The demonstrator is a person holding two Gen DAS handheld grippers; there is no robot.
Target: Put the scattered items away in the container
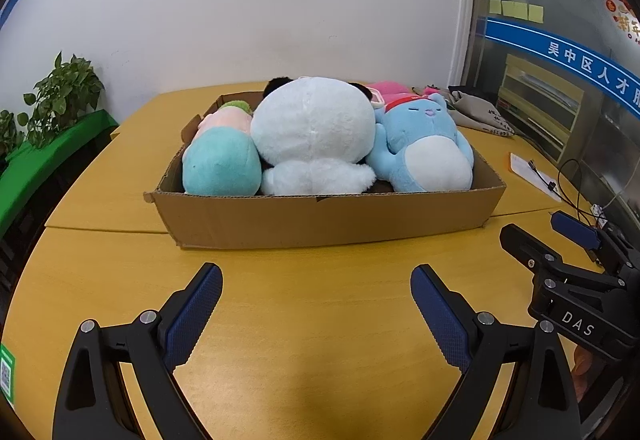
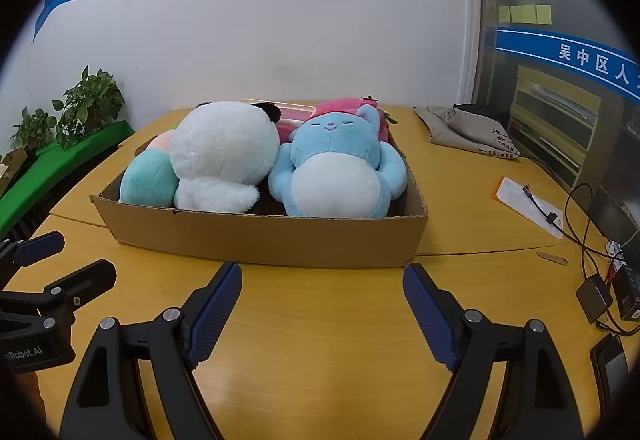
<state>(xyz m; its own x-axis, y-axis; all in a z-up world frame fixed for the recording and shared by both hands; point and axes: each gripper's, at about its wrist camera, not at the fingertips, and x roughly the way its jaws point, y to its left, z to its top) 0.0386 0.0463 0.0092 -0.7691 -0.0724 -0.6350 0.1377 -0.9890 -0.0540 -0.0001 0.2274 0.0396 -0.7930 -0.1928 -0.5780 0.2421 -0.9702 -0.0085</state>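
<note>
A shallow cardboard box (image 1: 320, 217) (image 2: 264, 236) stands on the yellow table and holds several plush toys: a white panda (image 1: 316, 127) (image 2: 220, 151), a blue cat (image 1: 420, 143) (image 2: 340, 167), a teal toy (image 1: 220, 163) (image 2: 148, 179) and a pink one (image 1: 386, 87) (image 2: 340, 107) behind. My left gripper (image 1: 316, 276) is open and empty over bare table in front of the box. My right gripper (image 2: 322, 274) is open and empty, also short of the box's near wall. Each gripper shows at the edge of the other's view.
A grey cloth bag (image 2: 468, 131) lies at the back right. A white paper with a cable (image 2: 528, 205), black chargers and wires (image 2: 596, 296) lie at the right edge. Potted plants (image 2: 92, 103) and a green ledge stand at the left.
</note>
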